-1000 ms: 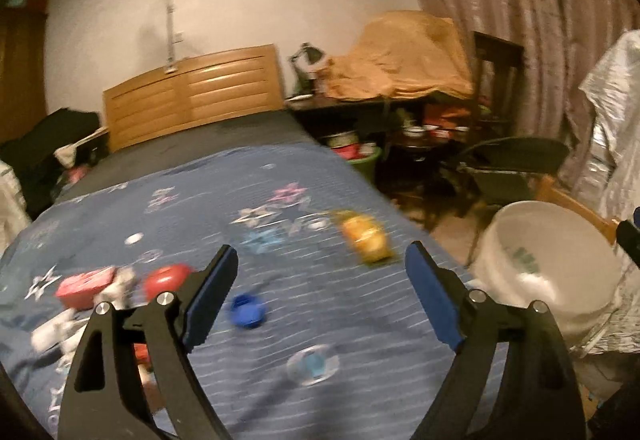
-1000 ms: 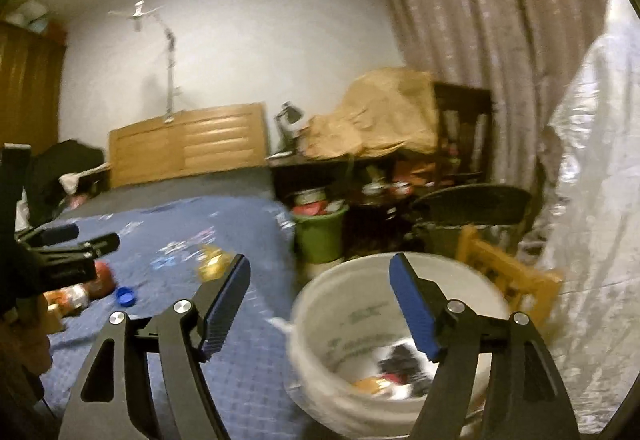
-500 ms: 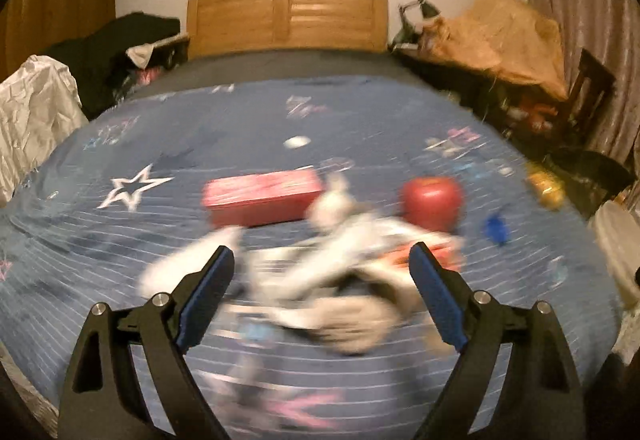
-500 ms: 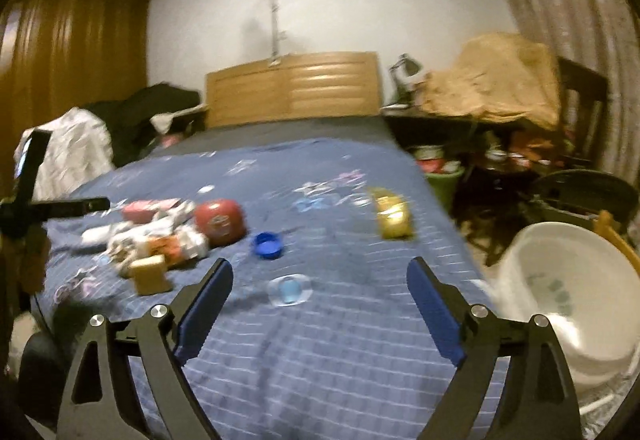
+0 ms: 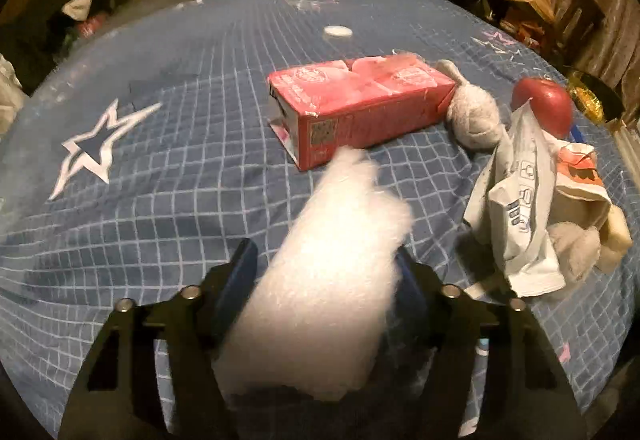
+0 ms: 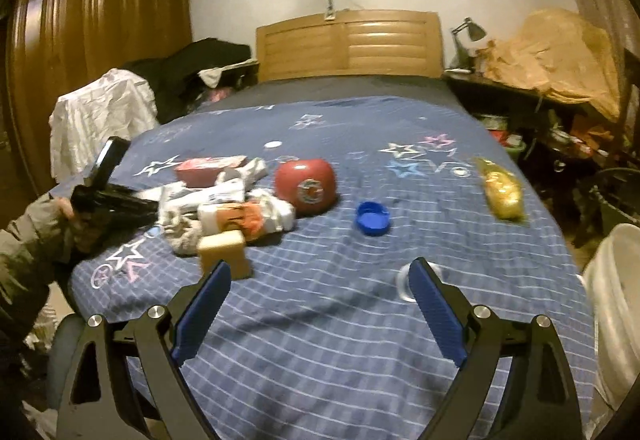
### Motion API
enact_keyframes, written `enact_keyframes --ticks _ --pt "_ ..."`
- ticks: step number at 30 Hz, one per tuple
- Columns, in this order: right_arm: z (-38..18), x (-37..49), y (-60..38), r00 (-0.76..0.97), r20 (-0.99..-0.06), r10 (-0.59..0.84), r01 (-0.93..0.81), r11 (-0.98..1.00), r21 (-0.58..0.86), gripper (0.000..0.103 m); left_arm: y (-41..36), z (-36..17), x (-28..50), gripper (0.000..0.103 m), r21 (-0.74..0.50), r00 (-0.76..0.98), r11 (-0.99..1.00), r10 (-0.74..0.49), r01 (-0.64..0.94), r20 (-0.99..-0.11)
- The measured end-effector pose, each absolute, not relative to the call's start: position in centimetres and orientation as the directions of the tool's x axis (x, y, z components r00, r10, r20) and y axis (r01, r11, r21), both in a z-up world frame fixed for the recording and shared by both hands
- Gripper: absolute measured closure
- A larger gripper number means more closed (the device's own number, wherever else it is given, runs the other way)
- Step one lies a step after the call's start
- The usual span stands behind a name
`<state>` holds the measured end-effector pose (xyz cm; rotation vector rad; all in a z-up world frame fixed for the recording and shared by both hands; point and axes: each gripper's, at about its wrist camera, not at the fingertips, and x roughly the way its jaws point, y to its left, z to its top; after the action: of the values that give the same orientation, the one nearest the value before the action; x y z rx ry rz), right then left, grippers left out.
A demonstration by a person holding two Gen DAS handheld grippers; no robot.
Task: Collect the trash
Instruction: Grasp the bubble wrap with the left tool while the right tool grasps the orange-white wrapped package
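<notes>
Our left hand-held gripper (image 5: pixel 324 280) has just been closing and now clamps a blurred white wad of soft wrapping (image 5: pixel 320 288), angled down over the blue checked bedspread (image 5: pixel 168 200). Our right hand-held gripper (image 6: pixel 320 300) hangs with jaws wide apart and bare over open bedspread near the foot edge. Beyond lie a pink carton (image 5: pixel 360 104), a crumpled wrapper pile (image 5: pixel 528 208) and a red round tin (image 6: pixel 306 188), with a white plastic bucket (image 6: pixel 616 312) beside the bed's right edge.

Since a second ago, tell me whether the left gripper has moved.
Yes. The left gripper swung from the white bucket side toward the red carton; its jaws have just been closing around a white wad.
</notes>
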<state>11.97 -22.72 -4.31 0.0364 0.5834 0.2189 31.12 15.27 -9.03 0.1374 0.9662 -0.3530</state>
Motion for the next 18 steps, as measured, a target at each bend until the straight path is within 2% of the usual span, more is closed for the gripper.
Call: enact_keyframes --ticks 6,11,14,18 --pt "-4.1 13.5 -19.9 0.782 -0.554 0.287 -0.266 0.957 0.12 0.013 17.1 -6.2 27.1 0.053 -0.08 0.665 0.96 -0.244 0.268 -0.706" --pt "-3.6 16.7 -18.1 0.738 -0.576 0.353 -0.321 0.933 0.161 0.013 16.5 -4.7 21.1 0.053 -0.065 0.768 0.985 -0.163 0.157 -0.619" --pt "-4.0 20.0 -16.2 0.688 -0.622 0.373 -0.345 0.923 0.171 0.008 15.6 -4.7 18.3 0.053 -0.08 0.8 0.993 -0.121 0.091 -0.587" --pt "-5.4 23.6 -13.4 0.618 -0.689 0.379 -0.392 0.908 0.149 0.007 14.5 -4.5 16.1 0.053 -0.154 0.814 0.984 -0.164 0.092 -0.558"
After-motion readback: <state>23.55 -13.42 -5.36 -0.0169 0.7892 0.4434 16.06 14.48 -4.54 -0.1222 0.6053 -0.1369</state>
